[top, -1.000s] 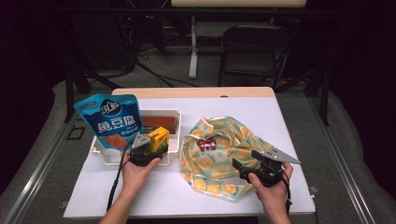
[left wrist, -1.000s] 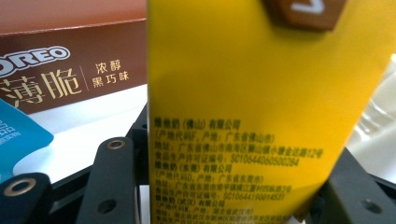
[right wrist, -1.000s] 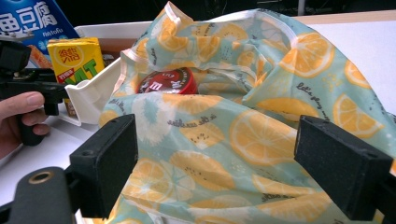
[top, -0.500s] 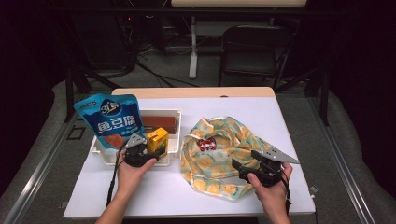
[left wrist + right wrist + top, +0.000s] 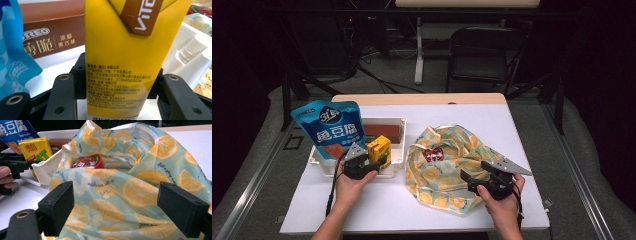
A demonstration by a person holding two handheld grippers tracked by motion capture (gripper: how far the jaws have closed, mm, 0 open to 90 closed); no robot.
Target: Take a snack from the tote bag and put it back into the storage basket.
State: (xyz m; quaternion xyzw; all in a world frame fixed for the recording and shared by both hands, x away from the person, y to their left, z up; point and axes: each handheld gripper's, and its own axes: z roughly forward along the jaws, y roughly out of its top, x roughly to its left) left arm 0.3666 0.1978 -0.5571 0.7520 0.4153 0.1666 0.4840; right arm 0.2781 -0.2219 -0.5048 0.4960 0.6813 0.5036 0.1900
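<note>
Left gripper (image 5: 377,162) clamped on yellow Vita carton (image 5: 130,57); right gripper (image 5: 469,180), at three o'clock, gaping wide before lemon-print bag (image 5: 140,187).

Blue pouch (image 5: 331,129) upright in tray (image 5: 398,159); brown box (image 5: 52,37) behind.

Table brightly lit from above, surroundings dark, close carton slightly blurred.
</note>
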